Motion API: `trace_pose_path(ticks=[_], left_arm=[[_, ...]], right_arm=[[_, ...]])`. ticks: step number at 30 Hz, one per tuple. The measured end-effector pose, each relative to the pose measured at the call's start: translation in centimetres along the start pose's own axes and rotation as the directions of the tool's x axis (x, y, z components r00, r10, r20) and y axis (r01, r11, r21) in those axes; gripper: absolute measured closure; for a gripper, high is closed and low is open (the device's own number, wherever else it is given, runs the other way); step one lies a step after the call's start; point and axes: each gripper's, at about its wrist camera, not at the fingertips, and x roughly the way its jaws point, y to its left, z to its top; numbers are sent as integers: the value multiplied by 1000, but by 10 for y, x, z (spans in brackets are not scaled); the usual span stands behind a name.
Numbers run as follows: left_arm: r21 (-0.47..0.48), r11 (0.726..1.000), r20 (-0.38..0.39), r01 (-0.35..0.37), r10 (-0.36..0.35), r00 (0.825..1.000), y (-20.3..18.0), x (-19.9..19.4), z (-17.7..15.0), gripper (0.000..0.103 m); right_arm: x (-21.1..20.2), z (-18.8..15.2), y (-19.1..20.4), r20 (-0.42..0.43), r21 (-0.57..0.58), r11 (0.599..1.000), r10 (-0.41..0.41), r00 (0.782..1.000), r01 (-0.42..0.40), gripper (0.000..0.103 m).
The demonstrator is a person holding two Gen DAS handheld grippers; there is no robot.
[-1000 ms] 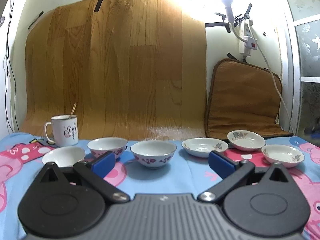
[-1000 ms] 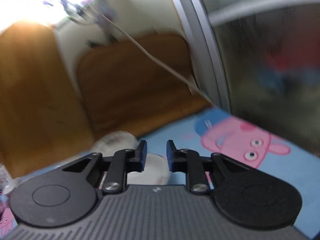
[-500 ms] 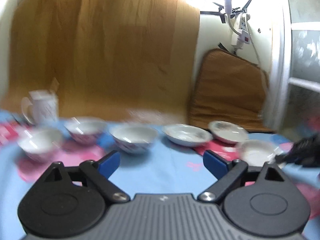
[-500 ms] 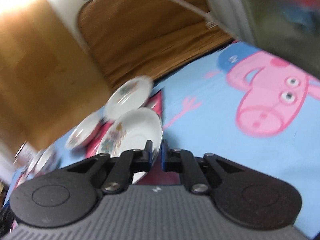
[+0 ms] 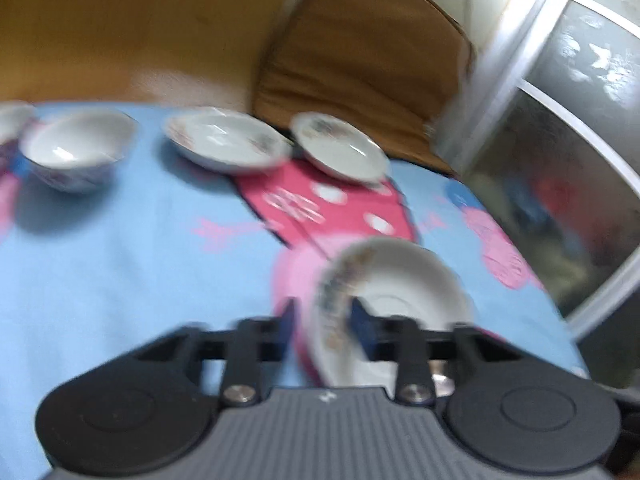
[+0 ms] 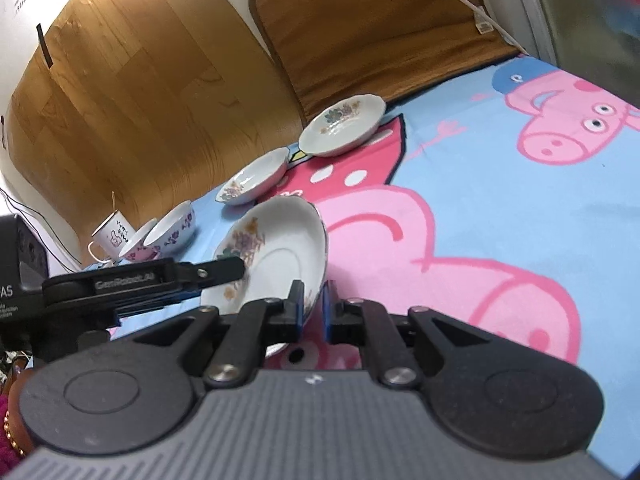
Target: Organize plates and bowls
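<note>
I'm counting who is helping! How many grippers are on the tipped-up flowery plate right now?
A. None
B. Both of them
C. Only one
B: the right gripper has its jaws pinching the near rim of the tipped-up flowery plate, and the left gripper has its jaws on either side of the opposite edge of the plate.

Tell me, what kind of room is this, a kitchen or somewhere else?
Probably a home room rather than a kitchen: the floral plates and bowls sit on a cartoon-pig bedsheet, with a brown cushion leaning on the wall and a frosted glass door beside it.
</note>
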Motion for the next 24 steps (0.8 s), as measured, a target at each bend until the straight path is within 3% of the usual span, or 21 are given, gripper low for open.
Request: trace_pose_path(ticks=[6,13,16,19,21,24], left_arm=[[54,998,-50,41,-39,998,-36,7,0,81],[140,985,-69,105,-96,993,-92,32,0,81],[168,980,-85,111,-97,992,-105,45,-6,81],[220,972,-51,85,-75,996,-116,50,-11,81],[253,965,-40,70,-62,997,-122,51,-13,79],[269,960,-40,76,-67,997,-122,48,-12,78]], right_arm=[[-16,-6,-12,93,8,995,-100,991,99,91],[-47,-3,-44,175,51,976,-219,960,213,91],[-50,0,-55,182,72,964,-266,947,257,91],[-44,-2,-59,183,63,952,-306,934,299,90],[-43,-4,-55,211,28,943,-330,920,332,88],[-43,-6,-46,272,-7,911,-395,877,412,82]])
